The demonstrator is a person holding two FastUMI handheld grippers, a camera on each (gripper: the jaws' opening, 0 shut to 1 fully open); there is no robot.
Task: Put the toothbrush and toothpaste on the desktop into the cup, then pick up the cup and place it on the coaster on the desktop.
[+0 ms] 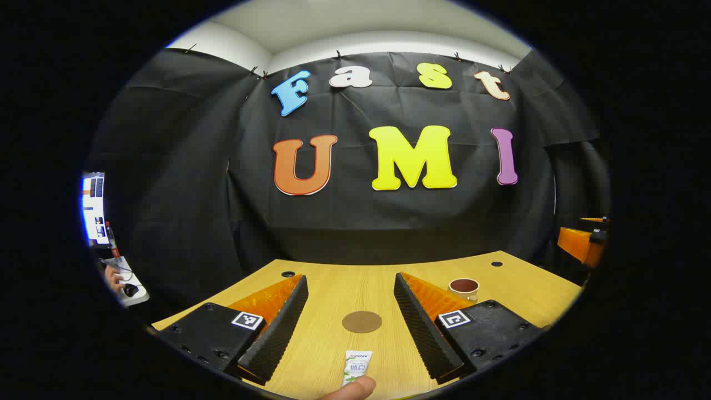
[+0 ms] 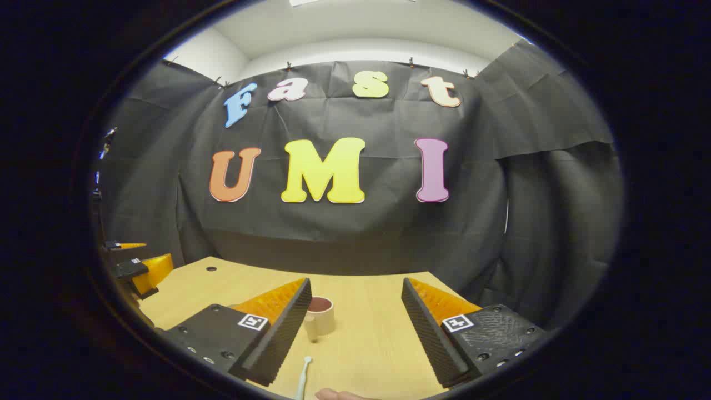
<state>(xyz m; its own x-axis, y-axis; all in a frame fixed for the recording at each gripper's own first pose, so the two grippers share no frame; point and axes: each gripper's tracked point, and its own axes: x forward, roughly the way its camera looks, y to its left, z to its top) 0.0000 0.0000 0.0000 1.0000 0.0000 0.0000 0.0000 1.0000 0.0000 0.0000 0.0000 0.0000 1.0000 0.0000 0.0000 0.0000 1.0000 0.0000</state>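
In the left gripper view my left gripper point(image 1: 351, 297) is open above the wooden desk point(image 1: 333, 289). A round brown coaster point(image 1: 361, 321) lies between its fingers, and a white toothpaste tube point(image 1: 355, 367) lies nearer, at the bottom edge. The cup point(image 1: 464, 288), beige with a dark red inside, stands behind the right finger. In the right gripper view my right gripper point(image 2: 356, 303) is open over the desk point(image 2: 366, 333). That cup point(image 2: 320, 316) stands just right of its left finger, and a pale toothbrush point(image 2: 303, 378) lies at the bottom.
A fingertip point(image 1: 353, 390) shows at the bottom of the left gripper view, touching the tube's near end. The other gripper's orange parts point(image 1: 580, 241) show far right there, and far left point(image 2: 139, 272) in the right gripper view. Small dark holes point(image 1: 288, 274) mark the desk's far corners.
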